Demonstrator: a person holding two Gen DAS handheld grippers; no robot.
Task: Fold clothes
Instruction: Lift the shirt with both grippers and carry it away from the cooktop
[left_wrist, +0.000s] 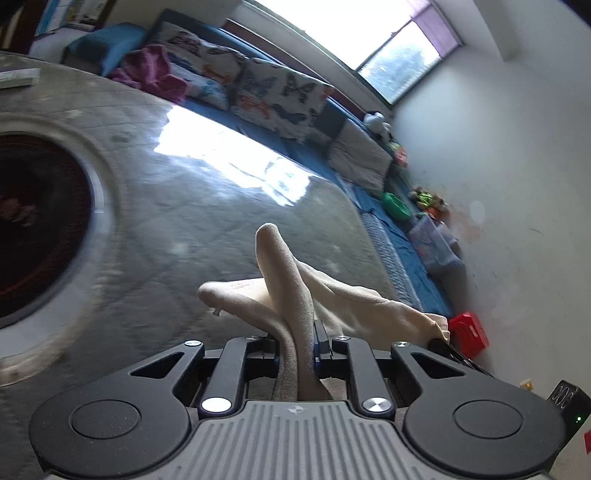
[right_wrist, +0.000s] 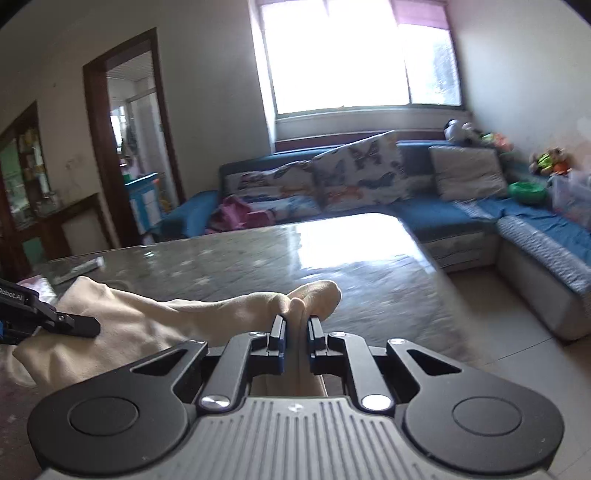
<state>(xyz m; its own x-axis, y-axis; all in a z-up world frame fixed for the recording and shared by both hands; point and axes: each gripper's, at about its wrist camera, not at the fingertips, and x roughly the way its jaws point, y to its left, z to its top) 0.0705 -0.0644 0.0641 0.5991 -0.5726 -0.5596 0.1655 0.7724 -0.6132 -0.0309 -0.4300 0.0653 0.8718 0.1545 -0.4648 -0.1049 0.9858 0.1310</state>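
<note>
A cream-coloured garment (left_wrist: 343, 299) hangs lifted above the glossy grey table (left_wrist: 207, 229). My left gripper (left_wrist: 301, 332) is shut on a bunched edge of it, and the cloth sticks up past the fingertips. In the right wrist view the same cream garment (right_wrist: 122, 325) stretches leftward from my right gripper (right_wrist: 295, 325), which is shut on another bunched edge. The left gripper's black fingers (right_wrist: 74, 325) show at the far left of that view, pinching the cloth's other end.
A blue corner sofa (right_wrist: 436, 214) with butterfly cushions and a pink garment (right_wrist: 236, 214) runs behind and right of the table. Toys and a green bowl (right_wrist: 526, 190) lie on the sofa. A flat pale object (right_wrist: 79, 271) rests on the table's far left. A red box (left_wrist: 469, 332) sits on the floor.
</note>
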